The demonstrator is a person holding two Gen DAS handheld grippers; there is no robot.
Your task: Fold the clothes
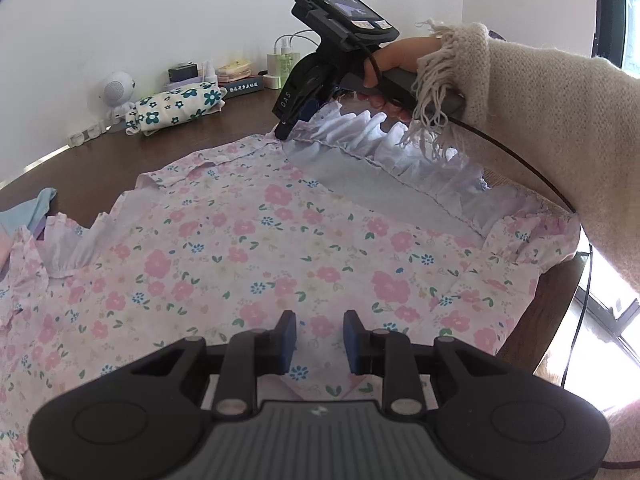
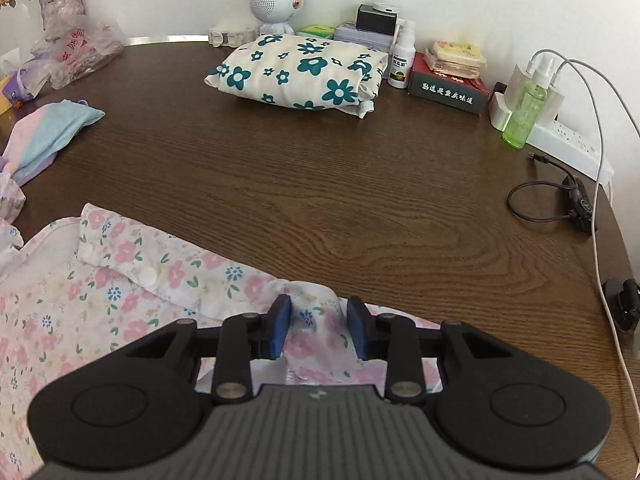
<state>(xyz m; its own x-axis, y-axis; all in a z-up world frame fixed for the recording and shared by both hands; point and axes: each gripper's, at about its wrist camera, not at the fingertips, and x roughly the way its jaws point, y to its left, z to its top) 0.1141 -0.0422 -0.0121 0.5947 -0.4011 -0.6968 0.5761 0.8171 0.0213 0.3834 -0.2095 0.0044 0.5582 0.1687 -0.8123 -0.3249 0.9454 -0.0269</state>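
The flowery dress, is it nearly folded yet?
Not yet. One blue-flowered cloth already sits folded at the back of the table. The pink dress lies mostly spread out; the right gripper has a bunched edge between its pads, the left gripper hovers open. A striped cloth waits unfolded.

A dark wood-grain table (image 2: 360, 184) carries, along its far edge against the white wall, a white round-headed speaker figure (image 2: 276, 4), a white spray bottle (image 2: 401, 65), a dark box with white characters (image 2: 448, 86) topped by wrapped yellow packets (image 2: 456, 56), and a green spray bottle (image 2: 526, 108) beside a white power strip (image 2: 568, 140). At the far left stand a vase of flowers (image 2: 60, 4) and a crumpled plastic bag with red print (image 2: 80, 48). At the right, a coiled black cable (image 2: 540, 204) lies flat on the surface, with a white cable (image 2: 600, 184) running past it.
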